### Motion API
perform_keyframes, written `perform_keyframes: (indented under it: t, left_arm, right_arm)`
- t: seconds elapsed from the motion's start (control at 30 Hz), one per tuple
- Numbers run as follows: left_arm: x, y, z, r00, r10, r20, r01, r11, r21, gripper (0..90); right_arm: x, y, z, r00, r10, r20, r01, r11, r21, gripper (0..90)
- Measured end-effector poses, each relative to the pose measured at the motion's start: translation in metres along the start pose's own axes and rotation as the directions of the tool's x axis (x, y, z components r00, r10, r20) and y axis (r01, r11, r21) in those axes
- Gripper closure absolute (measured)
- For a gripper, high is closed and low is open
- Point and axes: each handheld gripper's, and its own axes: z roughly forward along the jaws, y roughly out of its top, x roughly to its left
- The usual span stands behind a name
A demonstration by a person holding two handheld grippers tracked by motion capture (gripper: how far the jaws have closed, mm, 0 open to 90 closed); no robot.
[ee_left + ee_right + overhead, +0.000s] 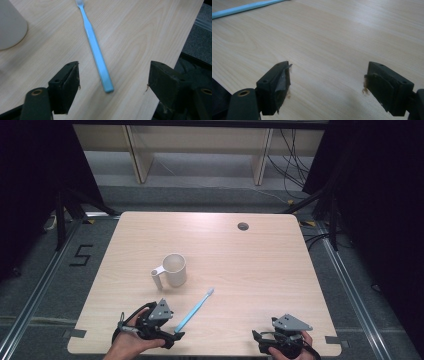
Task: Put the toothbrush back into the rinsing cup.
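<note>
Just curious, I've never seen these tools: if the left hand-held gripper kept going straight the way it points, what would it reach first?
Most likely the blue toothbrush: its handle end lies on the table between the left hand-held gripper's open jaws. How near is hard to judge.

Pale wood table (260,265), grey floor (45,270), wooden shelving (200,145), black drapes (385,195)

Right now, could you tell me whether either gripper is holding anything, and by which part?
Nothing is held. The left gripper stands open around the toothbrush handle's end without touching; the right gripper is open over bare table.
</note>
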Motion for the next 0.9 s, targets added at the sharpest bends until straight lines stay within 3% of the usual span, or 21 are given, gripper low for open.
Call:
perform_keyframes:
  t: [0.17,0.27,0.3,0.4,0.53,0.57,0.63,0.8,0.9]
  left_arm:
    - [0.005,0.011,0.007,1.0,0.004,0.002,-0.004,0.999,0.044,30.2]
    - [0.009,0.015,0.014,1.0,-0.001,-0.001,0.001,0.9959,0.091,31.7]
    - [0.011,0.017,0.018,0.9999,0.015,0.0,-0.015,0.9936,0.112,33.0]
    - [0.014,0.023,0.022,1.0,0.002,0.0,-0.002,0.9905,0.137,34.3]
    - [0.016,0.029,0.027,1.0,0.0,-0.007,0.001,0.9886,0.15,34.8]
    - [0.017,0.034,0.029,0.9999,-0.006,-0.012,0.008,0.9882,0.153,35.9]
    - [0.019,0.038,0.032,0.9997,-0.023,-0.006,0.024,0.9854,0.169,37.8]
    - [0.018,0.045,0.039,0.9984,-0.056,0.002,0.055,0.9791,0.196,41.4]
    - [0.019,0.051,0.042,0.999,-0.044,0.008,0.041,0.9767,0.211,43.2]
  right_arm:
    - [0.001,0.0,0.0,0.9999,0.01,-0.003,-0.01,1.0,0.009,20.6]
    - [-0.001,-0.001,0.001,0.9998,-0.02,0.003,0.02,1.0,0.004,20.6]
    - [0.001,0.0,0.0,1.0,-0.002,-0.004,0.002,1.0,0.009,20.7]
    - [0.002,0.0,0.001,0.9997,0.001,-0.026,-0.001,1.0,0.012,20.7]
    - [0.002,0.0,0.002,0.9995,-0.002,-0.031,0.002,1.0,0.009,20.7]
    - [0.005,-0.001,0.001,0.9995,0.028,-0.015,-0.028,0.999,0.019,20.7]
    - [0.002,0.0,0.002,0.9997,-0.01,-0.022,0.01,1.0,0.007,20.7]
    - [0.002,0.0,0.001,0.9998,-0.01,-0.018,0.01,1.0,0.015,20.7]
    - [0.003,0.0,0.001,0.9998,-0.003,-0.019,0.004,1.0,0.016,20.7]
